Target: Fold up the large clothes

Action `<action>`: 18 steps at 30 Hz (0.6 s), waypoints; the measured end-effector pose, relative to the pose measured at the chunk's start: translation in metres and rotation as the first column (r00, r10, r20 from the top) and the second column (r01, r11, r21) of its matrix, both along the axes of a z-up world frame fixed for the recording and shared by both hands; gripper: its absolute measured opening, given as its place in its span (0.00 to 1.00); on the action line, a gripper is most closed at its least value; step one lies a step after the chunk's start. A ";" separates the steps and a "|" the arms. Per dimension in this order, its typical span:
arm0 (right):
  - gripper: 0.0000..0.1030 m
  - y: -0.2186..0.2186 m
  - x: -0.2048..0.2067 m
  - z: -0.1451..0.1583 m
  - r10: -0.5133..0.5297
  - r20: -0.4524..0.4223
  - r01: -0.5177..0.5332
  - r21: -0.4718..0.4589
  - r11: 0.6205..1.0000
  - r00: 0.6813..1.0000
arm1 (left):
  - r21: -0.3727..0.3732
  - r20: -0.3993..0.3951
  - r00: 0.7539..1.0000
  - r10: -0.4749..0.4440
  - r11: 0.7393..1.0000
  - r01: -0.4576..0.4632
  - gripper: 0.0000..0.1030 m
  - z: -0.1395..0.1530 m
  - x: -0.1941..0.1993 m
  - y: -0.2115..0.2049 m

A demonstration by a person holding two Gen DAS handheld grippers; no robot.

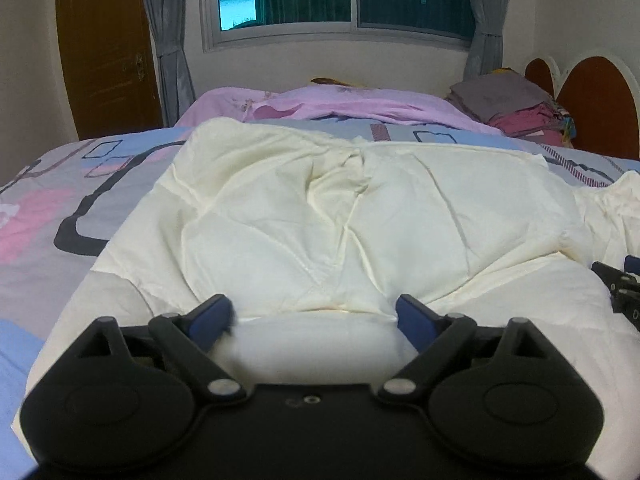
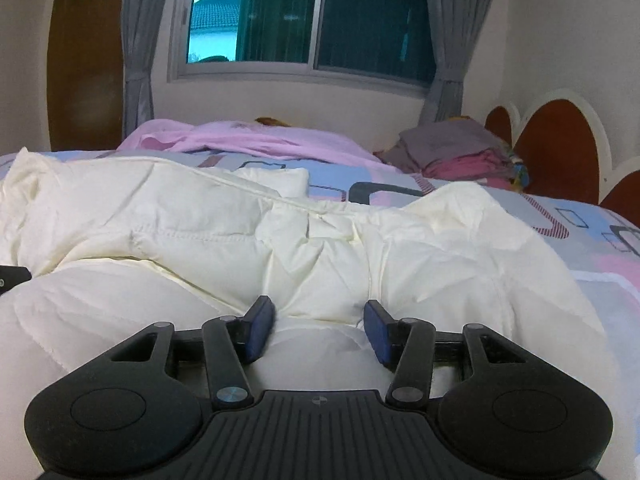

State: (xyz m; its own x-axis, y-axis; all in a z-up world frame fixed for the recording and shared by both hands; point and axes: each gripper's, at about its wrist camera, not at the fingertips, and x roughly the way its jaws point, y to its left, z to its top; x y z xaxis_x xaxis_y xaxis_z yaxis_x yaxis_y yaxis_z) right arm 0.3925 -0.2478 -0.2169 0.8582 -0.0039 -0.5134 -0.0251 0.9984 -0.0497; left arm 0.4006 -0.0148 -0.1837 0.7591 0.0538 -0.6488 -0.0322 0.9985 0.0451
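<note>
Cream quilt (image 1: 360, 216) on bed (image 1: 60, 200); left gripper (image 1: 316, 320) wide, empty.

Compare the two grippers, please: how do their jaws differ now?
The left gripper has its jaws spread wide, and its pads do not press the cream quilt. The right gripper has narrower jaws, with a fold of quilt bulging between them; whether they pinch it is unclear. Both have blue pads and sit low over the quilt.
</note>
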 end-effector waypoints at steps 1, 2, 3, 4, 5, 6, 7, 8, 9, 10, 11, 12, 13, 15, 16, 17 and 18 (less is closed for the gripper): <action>0.48 -0.001 0.001 0.002 0.005 -0.007 -0.005 0.006 1.000 1.000 | 0.002 -0.006 1.000 0.000 1.000 0.000 0.88 0.001 0.000 0.000; 0.48 -0.005 0.001 0.007 0.014 -0.018 -0.014 0.024 1.000 1.000 | 0.001 -0.013 1.000 -0.001 1.000 0.001 0.88 0.004 0.000 0.000; 0.48 -0.009 0.000 0.013 0.021 -0.029 -0.019 0.046 0.999 0.999 | -0.003 -0.015 1.000 0.000 1.000 0.000 0.86 0.008 -0.001 0.002; 0.48 -0.014 -0.002 0.021 0.022 -0.032 -0.019 0.069 0.997 0.999 | -0.005 -0.013 1.000 0.001 1.000 -0.001 0.85 0.012 -0.004 0.004; 0.48 -0.020 -0.008 0.030 0.019 -0.019 -0.017 0.091 0.996 1.000 | -0.004 -0.005 1.000 0.006 1.000 -0.006 0.83 0.017 -0.009 0.007; 0.48 -0.026 -0.015 0.039 0.015 0.001 -0.015 0.091 0.996 1.000 | -0.001 0.008 1.000 0.011 1.000 -0.011 0.83 0.023 -0.014 0.010; 0.48 -0.034 -0.022 0.046 0.002 0.017 -0.004 0.084 0.996 1.000 | 0.006 0.028 0.999 0.018 1.000 -0.018 0.83 0.029 -0.020 0.014; 0.48 -0.042 -0.029 0.051 -0.015 0.028 0.013 0.084 0.996 0.999 | 0.020 0.053 0.998 0.033 0.999 -0.034 0.85 0.034 -0.028 0.020; 0.48 -0.052 -0.036 0.054 -0.039 0.036 0.036 0.085 0.996 0.999 | 0.029 0.067 0.997 0.046 0.998 -0.048 0.87 0.038 -0.034 0.025; 0.48 -0.060 -0.041 0.055 -0.063 0.038 0.060 0.083 0.995 0.997 | 0.038 0.077 0.995 0.065 0.997 -0.068 0.87 0.040 -0.038 0.032; 0.48 -0.068 -0.045 0.054 -0.088 0.033 0.085 0.082 0.993 0.996 | 0.043 0.076 0.993 0.085 0.995 -0.089 0.87 0.039 -0.041 0.038; 0.48 -0.075 -0.049 0.052 -0.106 0.026 0.103 0.083 0.991 0.994 | 0.050 0.056 0.993 0.100 0.993 -0.103 0.87 0.036 -0.041 0.044; 0.48 -0.079 -0.051 0.048 -0.119 0.017 0.117 0.080 0.990 0.993 | 0.057 0.027 0.994 0.109 0.992 -0.110 0.86 0.031 -0.040 0.049; 0.48 -0.084 -0.052 0.035 -0.131 -0.010 0.131 0.047 0.990 0.991 | 0.064 -0.016 0.991 0.133 0.989 -0.132 0.86 0.017 -0.038 0.056; 0.48 -0.085 -0.052 0.030 -0.130 -0.019 0.131 0.038 0.991 0.991 | 0.057 -0.023 0.990 0.139 0.989 -0.137 0.86 0.013 -0.038 0.059; 0.48 -0.085 -0.051 0.024 -0.126 -0.024 0.127 0.028 0.992 0.992 | 0.048 -0.035 0.989 0.143 0.989 -0.141 0.87 0.010 -0.037 0.060; 0.48 -0.083 -0.049 0.019 -0.121 -0.028 0.121 0.011 0.993 0.992 | 0.042 -0.042 0.988 0.148 0.988 -0.146 0.87 0.008 -0.036 0.061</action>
